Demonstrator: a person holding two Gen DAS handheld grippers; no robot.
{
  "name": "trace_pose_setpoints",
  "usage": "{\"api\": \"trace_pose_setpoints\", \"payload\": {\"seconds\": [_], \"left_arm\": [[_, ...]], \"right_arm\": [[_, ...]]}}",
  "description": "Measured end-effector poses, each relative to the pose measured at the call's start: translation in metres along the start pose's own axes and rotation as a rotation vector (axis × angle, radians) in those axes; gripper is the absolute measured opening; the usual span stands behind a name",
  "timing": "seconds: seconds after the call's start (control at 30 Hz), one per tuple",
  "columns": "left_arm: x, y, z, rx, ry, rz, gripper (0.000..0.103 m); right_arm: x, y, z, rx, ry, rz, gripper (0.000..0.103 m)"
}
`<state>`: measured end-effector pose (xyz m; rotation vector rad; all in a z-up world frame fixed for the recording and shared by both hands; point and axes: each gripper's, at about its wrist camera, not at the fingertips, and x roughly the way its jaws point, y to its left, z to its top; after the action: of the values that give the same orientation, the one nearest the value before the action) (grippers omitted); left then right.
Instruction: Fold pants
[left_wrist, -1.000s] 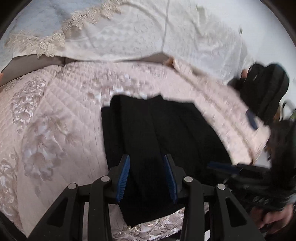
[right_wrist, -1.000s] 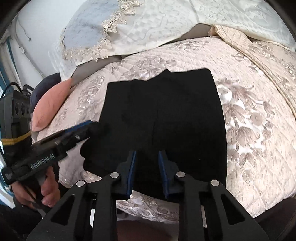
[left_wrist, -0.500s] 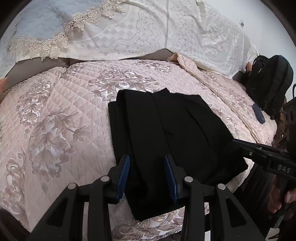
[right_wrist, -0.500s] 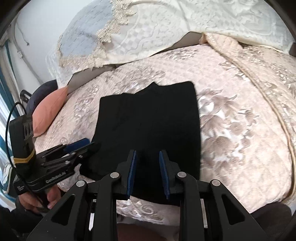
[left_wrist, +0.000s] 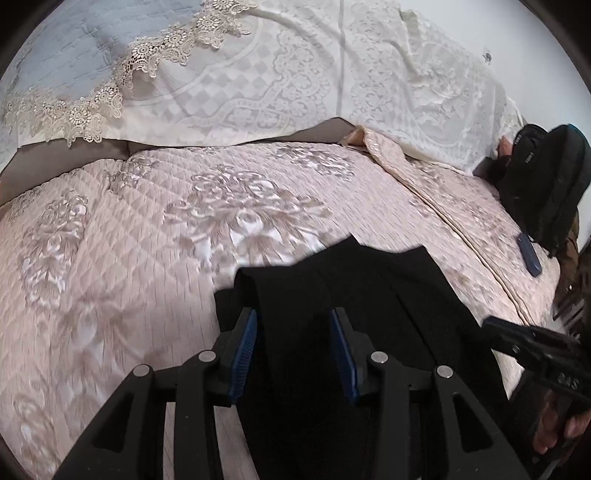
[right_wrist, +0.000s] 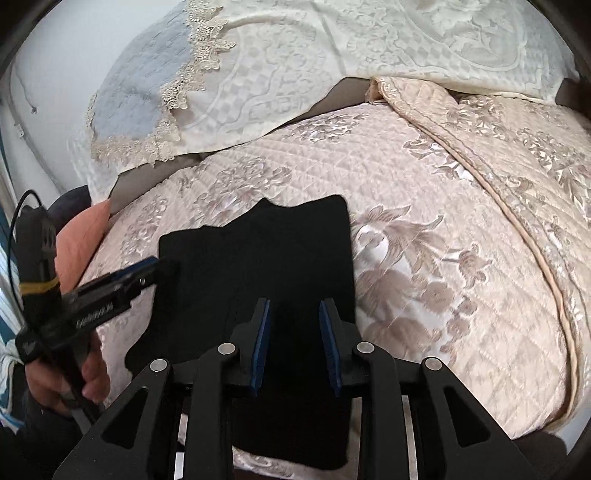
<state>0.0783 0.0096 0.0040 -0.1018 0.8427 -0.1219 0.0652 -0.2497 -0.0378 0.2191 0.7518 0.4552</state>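
The black pants (left_wrist: 354, 295) lie folded in a flat rectangle on the pink quilted bedspread (left_wrist: 129, 240), near the bed's front edge; they also show in the right wrist view (right_wrist: 266, 266). My left gripper (left_wrist: 293, 332) is open and empty above the near left part of the pants. It shows from the side in the right wrist view (right_wrist: 147, 271) at the pants' left edge. My right gripper (right_wrist: 294, 325) is open and empty above the near right part of the pants. It shows in the left wrist view (left_wrist: 517, 336) at the right.
White lace pillows (left_wrist: 295, 74) line the head of the bed. A black backpack (left_wrist: 546, 184) and a dark blue phone-like object (left_wrist: 529, 254) sit at the right. A salmon cushion (right_wrist: 81, 243) lies at the bed's left side.
Both grippers have pulled back and risen from the pants, staying open. The left wrist view has tilted up toward the pillows, with the pants lower in frame.
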Motion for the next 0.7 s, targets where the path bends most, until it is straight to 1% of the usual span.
{"api": "trace_pose_setpoints", "payload": {"seconds": [0.07, 0.13, 0.2, 0.27, 0.3, 0.4, 0.47, 0.6, 0.7], "left_arm": [[0.008, 0.005, 0.007, -0.020, 0.009, 0.007, 0.045], [0.013, 0.009, 0.012, -0.041, 0.004, -0.003, 0.047], [0.019, 0.010, 0.012, -0.054, 0.012, -0.022, 0.047], [0.026, 0.010, 0.009, -0.062, 0.035, -0.012, 0.035], [0.029, 0.008, 0.006, -0.054, 0.043, 0.004, 0.033], [0.029, 0.007, -0.001, -0.038, 0.028, 0.030, 0.028], [0.028, 0.009, -0.003, -0.040, 0.027, 0.027, 0.026], [0.031, 0.011, -0.005, -0.034, 0.032, 0.022, 0.026], [0.032, 0.012, -0.005, -0.030, 0.028, 0.018, 0.026]], "right_arm": [[0.001, -0.004, 0.004, 0.008, -0.005, -0.002, 0.029], [0.003, -0.008, 0.009, 0.020, -0.009, -0.007, 0.029], [0.006, -0.010, 0.014, 0.024, -0.013, -0.005, 0.029], [0.013, -0.011, 0.020, 0.022, -0.008, -0.009, 0.029], [0.017, -0.012, 0.024, 0.013, -0.006, -0.014, 0.029], [0.031, -0.013, 0.036, -0.009, 0.003, -0.030, 0.029], [0.041, -0.014, 0.044, -0.024, 0.011, -0.036, 0.029], [0.079, -0.024, 0.057, -0.062, 0.082, -0.120, 0.029], [0.081, -0.031, 0.063, -0.044, 0.073, -0.100, 0.029]]}}
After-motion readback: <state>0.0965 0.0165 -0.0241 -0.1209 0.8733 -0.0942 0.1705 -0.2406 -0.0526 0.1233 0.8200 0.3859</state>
